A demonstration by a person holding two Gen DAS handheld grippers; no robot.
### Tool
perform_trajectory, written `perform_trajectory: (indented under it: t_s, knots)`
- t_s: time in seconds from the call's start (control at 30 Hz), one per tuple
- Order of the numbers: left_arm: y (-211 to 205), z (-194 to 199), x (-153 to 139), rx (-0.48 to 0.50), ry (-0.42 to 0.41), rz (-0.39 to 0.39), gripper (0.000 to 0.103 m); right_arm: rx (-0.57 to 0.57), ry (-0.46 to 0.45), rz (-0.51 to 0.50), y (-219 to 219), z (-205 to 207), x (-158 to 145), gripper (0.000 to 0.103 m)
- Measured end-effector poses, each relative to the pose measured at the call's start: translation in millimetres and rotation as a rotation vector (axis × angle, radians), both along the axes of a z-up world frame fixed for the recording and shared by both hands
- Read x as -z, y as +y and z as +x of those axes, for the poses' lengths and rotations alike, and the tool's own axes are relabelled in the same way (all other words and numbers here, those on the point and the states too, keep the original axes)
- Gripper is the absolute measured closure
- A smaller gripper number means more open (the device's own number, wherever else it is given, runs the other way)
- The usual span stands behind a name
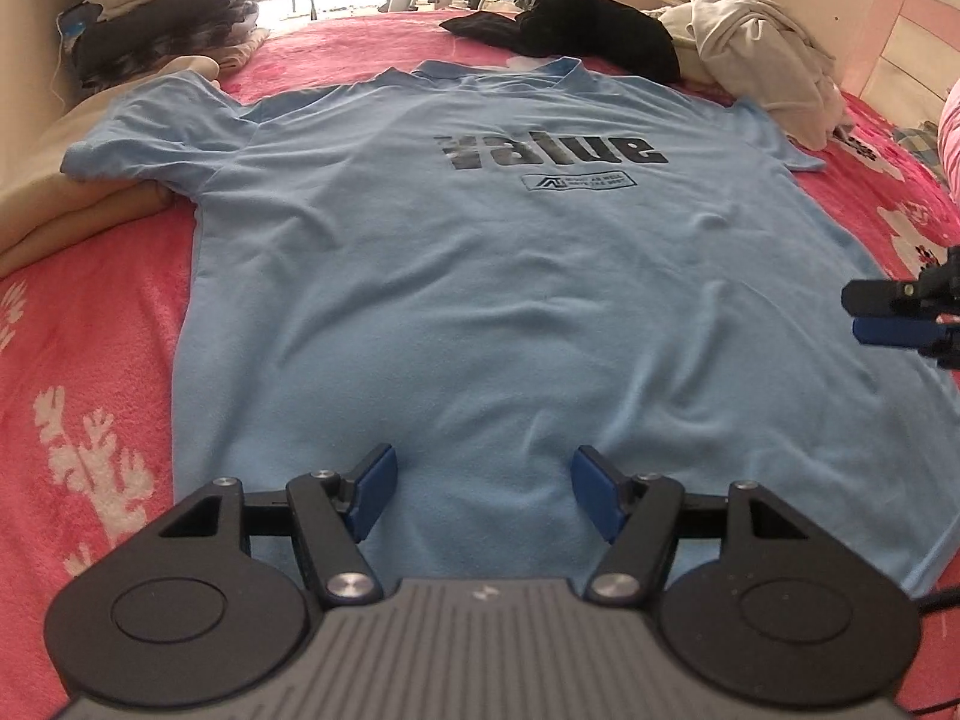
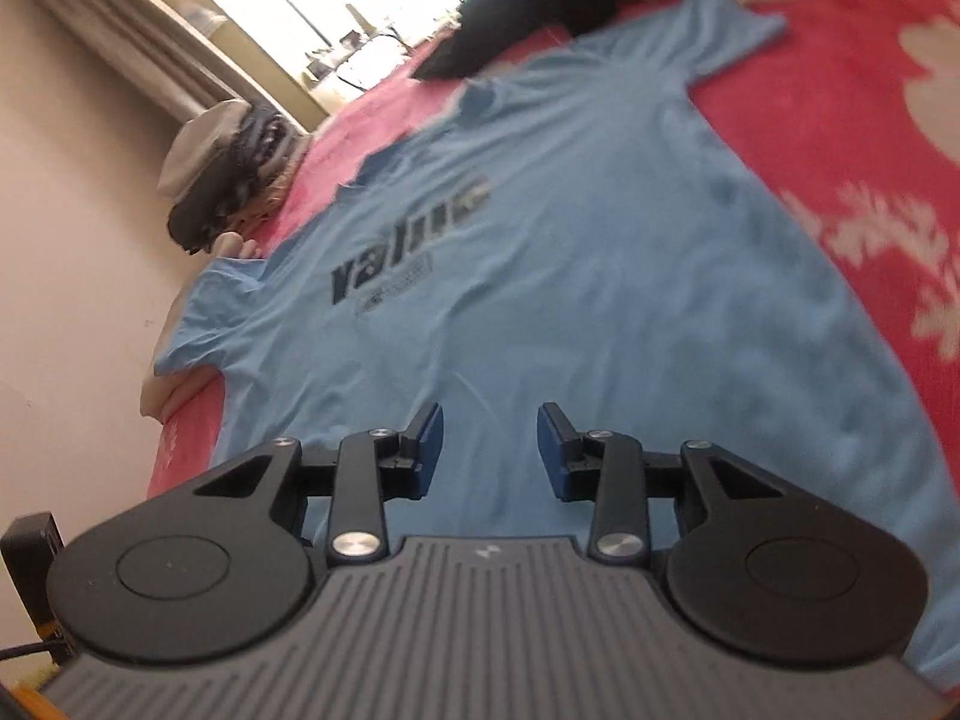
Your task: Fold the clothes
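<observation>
A light blue T-shirt (image 1: pixel 480 300) printed "value" lies spread face up on the pink bedspread (image 1: pixel 90 360), collar at the far end. My left gripper (image 1: pixel 485 459) hovers over the near hem with its jaws wide apart and nothing between the blue pads. My right gripper (image 1: pixel 855 313) enters from the right edge above the shirt's side, its jaws a narrow gap apart. In the right wrist view the same shirt (image 2: pixel 600 240) runs diagonally, and the right gripper (image 2: pixel 491 420) stands open above its lower part, holding nothing.
A black garment (image 1: pixel 600 24) and a heap of white clothes (image 1: pixel 762 54) lie beyond the collar. A stack of folded clothes (image 1: pixel 174 18) sits at the far left, with a beige blanket (image 1: pixel 60 180) under the left sleeve. A pink headboard (image 1: pixel 912 42) bounds the right.
</observation>
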State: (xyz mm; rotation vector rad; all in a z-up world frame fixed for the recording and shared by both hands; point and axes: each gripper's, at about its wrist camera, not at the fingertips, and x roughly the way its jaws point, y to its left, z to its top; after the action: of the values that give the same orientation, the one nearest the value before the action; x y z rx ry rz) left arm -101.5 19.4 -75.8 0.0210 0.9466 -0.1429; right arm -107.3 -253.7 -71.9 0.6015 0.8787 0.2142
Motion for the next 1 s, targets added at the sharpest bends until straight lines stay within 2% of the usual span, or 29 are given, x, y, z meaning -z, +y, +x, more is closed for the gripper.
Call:
perform_trajectory:
  t_s: [0.17, 0.4, 0.53, 0.7, 0.87, 1.0]
  knots:
    - [2, 0, 0, 0.001, 0.000, -0.009, 0.036, 0.040, 0.018, 0.034, -5, 2, 7, 0.069]
    - [14, 0, -8, -0.035, -0.004, -0.036, 0.036, 0.051, 0.035, 0.031, -5, 2, 12, 0.065]
    - [36, 4, -24, -0.105, -0.050, -0.056, 0.036, 0.047, 0.034, 0.020, -4, 1, 12, 0.064]
    - [84, 25, -49, -0.267, -0.128, -0.079, 0.036, 0.034, 0.037, 0.007, 1, 1, 12, 0.063]
    - [128, 48, -66, -0.412, -0.164, -0.107, 0.036, 0.019, 0.035, -0.014, 7, 1, 12, 0.063]
    - [125, 58, -67, -0.392, -0.163, -0.112, 0.036, 0.020, 0.037, -0.006, 10, 1, 13, 0.063]
